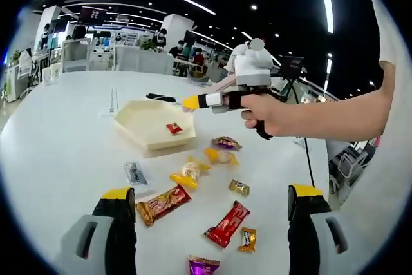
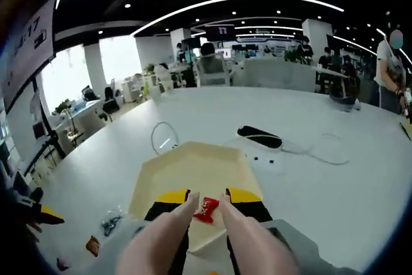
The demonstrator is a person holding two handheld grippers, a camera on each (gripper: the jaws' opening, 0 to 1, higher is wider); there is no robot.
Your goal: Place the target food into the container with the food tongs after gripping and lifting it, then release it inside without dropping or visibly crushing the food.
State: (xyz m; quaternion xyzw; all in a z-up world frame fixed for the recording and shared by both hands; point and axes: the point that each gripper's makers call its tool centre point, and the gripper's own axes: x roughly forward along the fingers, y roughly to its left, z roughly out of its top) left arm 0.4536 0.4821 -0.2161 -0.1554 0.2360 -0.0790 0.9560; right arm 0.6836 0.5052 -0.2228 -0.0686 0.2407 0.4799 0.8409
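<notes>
Tongs (image 2: pixel 207 214) in my right gripper (image 2: pixel 209 199) pinch the red candy (image 2: pixel 207 208), low centre of frame, over the beige tray (image 2: pixel 161 178). Release step. Next: lower, ease open gently. Left gripper (image 1: pixel 212 214) hangs open, idle.

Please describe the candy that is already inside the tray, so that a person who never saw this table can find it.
On the white table stands a pale cream tray with angled sides. Inside it lies one small red-wrapped candy, just beyond the right gripper and its tongs. It is the one sweet inside; the other wrapped sweets lie loose on the table.
</notes>
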